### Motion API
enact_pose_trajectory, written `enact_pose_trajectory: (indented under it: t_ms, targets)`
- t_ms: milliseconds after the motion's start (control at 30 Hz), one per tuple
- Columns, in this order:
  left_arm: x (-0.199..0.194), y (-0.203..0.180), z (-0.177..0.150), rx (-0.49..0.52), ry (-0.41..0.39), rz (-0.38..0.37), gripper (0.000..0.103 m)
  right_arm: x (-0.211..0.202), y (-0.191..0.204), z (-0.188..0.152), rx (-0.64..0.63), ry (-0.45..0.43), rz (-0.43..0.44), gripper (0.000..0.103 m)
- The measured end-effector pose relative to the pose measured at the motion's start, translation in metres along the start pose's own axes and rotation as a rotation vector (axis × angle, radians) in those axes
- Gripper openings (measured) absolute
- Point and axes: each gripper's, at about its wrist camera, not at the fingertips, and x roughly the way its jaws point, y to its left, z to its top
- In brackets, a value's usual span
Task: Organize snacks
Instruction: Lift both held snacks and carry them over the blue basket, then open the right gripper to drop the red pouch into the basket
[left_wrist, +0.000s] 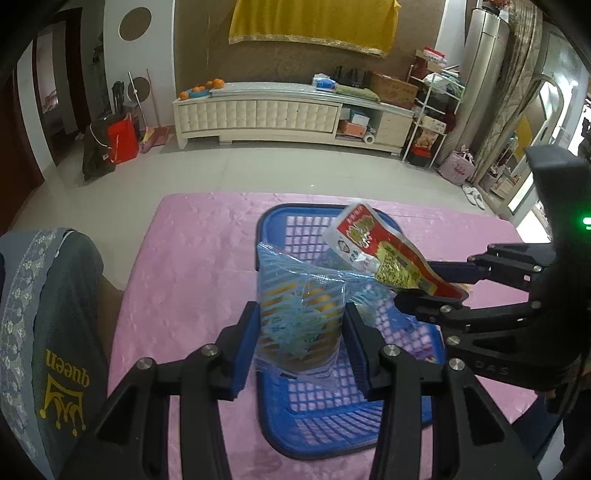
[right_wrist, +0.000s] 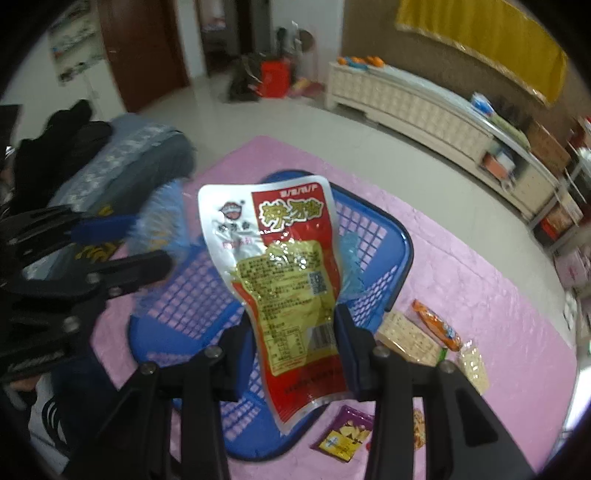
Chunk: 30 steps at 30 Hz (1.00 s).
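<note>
While the left tongs (left_wrist: 301, 334) clamp a blue-striped clear plastic bag of yellow-orange snacks (left_wrist: 301, 317) at the centre of the left wrist view, that bag stands upright over the blue plastic lattice basket (left_wrist: 332, 417) on the pink-clothed worktop (left_wrist: 192, 258). At centre right, the right tongs (left_wrist: 424, 282) pinch the lower end of a red, white and yellow foil snack pouch (right_wrist: 280, 273), held tilted above the basket. In the lower right of the right wrist view, an orange wrapped bar (right_wrist: 437, 325), pale cracker packs (right_wrist: 410, 338) and a small purple packet (right_wrist: 347, 432) lie on the cloth beside the basket.
</note>
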Motion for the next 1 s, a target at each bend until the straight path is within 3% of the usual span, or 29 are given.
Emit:
enact_pose_trajectory:
  t_ms: [233, 467, 567, 700, 767, 833, 1000]
  targets:
    - [0.015, 0.019, 0.010, -0.009, 0.012, 0.013, 0.042, 0.049, 0.001, 0.025, 0.159, 0.100, 0.011, 0.045]
    - [0.026, 0.033, 0.010, -0.045, 0.028, 0.012, 0.042, 0.077, 0.005, 0.038, 0.259, 0.140, 0.057, 0.046]
    - [0.026, 0.035, 0.010, -0.045, 0.030, 0.011, 0.042, 0.081, 0.006, 0.041, 0.265, 0.144, 0.095, 0.056]
    - [0.023, 0.035, 0.008, -0.051, 0.030, 0.011, 0.042, 0.071, 0.010, 0.039, 0.205, 0.120, 0.053, 0.075]
    - [0.021, 0.033, 0.008, -0.051, 0.029, 0.009, 0.042, 0.069, 0.005, 0.037, 0.217, 0.122, 0.074, 0.084]
    - [0.020, 0.030, 0.009, -0.049, 0.030, 0.005, 0.042, 0.067, -0.001, 0.036, 0.235, 0.124, 0.100, 0.087]
    - [0.014, 0.020, 0.009, -0.026, 0.025, 0.003, 0.042, 0.046, -0.008, 0.029, 0.219, 0.081, 0.062, 0.087]
